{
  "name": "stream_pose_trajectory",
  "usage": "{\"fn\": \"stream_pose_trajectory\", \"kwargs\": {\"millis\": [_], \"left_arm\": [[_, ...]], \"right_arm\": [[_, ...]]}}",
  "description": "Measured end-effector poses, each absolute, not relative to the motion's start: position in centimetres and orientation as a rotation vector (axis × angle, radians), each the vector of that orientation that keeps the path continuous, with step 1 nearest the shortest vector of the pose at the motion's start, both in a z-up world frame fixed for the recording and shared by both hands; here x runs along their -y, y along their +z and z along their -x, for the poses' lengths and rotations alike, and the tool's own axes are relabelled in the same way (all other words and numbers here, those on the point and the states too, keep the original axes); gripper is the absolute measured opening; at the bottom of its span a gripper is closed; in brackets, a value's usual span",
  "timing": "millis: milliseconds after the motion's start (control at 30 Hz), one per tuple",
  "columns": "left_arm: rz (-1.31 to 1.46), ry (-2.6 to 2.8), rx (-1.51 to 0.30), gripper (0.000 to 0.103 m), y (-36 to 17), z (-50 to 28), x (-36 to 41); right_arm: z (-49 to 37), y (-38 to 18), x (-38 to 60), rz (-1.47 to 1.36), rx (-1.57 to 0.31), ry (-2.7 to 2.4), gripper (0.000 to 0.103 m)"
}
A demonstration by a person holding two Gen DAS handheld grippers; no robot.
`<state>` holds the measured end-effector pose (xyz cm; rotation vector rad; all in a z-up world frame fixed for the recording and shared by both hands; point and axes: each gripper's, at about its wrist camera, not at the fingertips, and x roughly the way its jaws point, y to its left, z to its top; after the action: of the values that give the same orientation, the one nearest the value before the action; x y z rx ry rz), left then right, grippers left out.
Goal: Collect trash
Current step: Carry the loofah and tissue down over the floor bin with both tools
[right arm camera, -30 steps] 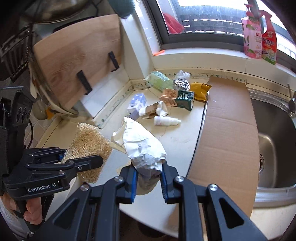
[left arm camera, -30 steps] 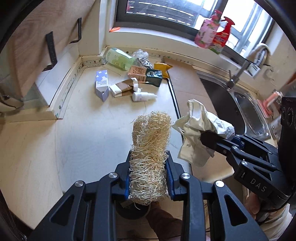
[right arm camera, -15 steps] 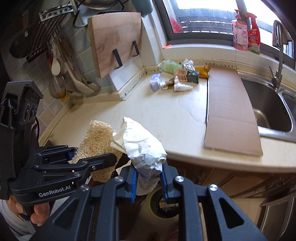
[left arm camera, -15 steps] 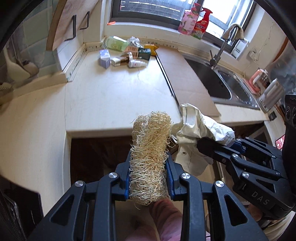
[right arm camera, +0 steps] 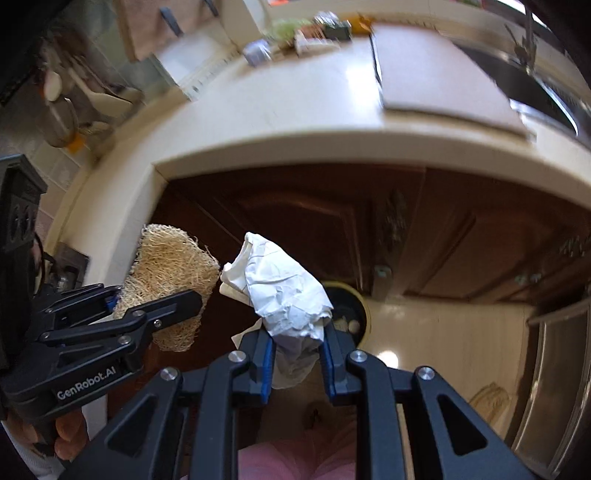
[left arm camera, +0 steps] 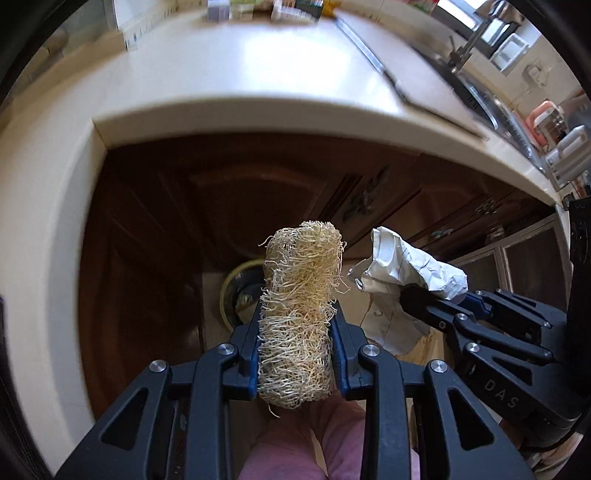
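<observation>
While the left gripper (left arm camera: 295,343) clamps the loofah (left arm camera: 301,295) and the right gripper (right arm camera: 295,354) clamps crumpled paper (right arm camera: 284,291) above the bin (right arm camera: 351,306), more trash (right arm camera: 306,31) waits at frame top.

Daylight is pouring in from beyond the tongs, washing the pale cream countertop (left arm camera: 258,74) into glare — the small packages along its far edge are smearing into motion blur. The dark brown wooden cabinet doors (right arm camera: 332,229) below are sitting in deep shadow. Both fisheye views are bowing straight edges and darkening at the corners — only the tongs and what they grip are staying sharp.
</observation>
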<state>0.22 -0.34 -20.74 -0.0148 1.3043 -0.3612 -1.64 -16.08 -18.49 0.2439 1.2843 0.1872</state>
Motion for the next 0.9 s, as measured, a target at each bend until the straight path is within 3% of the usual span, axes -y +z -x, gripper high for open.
{"fn": "stream_pose_trajectory", "kwargs": {"millis": [400, 633, 833, 900], "left_arm": [[0.053, -0.236, -1.45, 0.028, -41.3, -2.9, 0.6], [0.064, -0.213, -1.503, 0.033, -50.5, -4.5, 0.3], [0.038, -0.184, -1.526, 0.047, -54.2, -5.5, 0.8], [0.015, -0.163, -1.537, 0.062, -54.8, -5.5, 0.8]], "right_arm": [[-0.9, -38.9, 15.1, -0.232, -1.466, 0.128, 0.022], [-2.6, -48.7, 14.0, -0.194, -1.521, 0.14, 0.026], [-3.7, -53.5, 15.0, -0.212, -1.562, 0.164, 0.039], [-3.8, -54.0, 15.6, -0.211, -1.56, 0.157, 0.041]]}}
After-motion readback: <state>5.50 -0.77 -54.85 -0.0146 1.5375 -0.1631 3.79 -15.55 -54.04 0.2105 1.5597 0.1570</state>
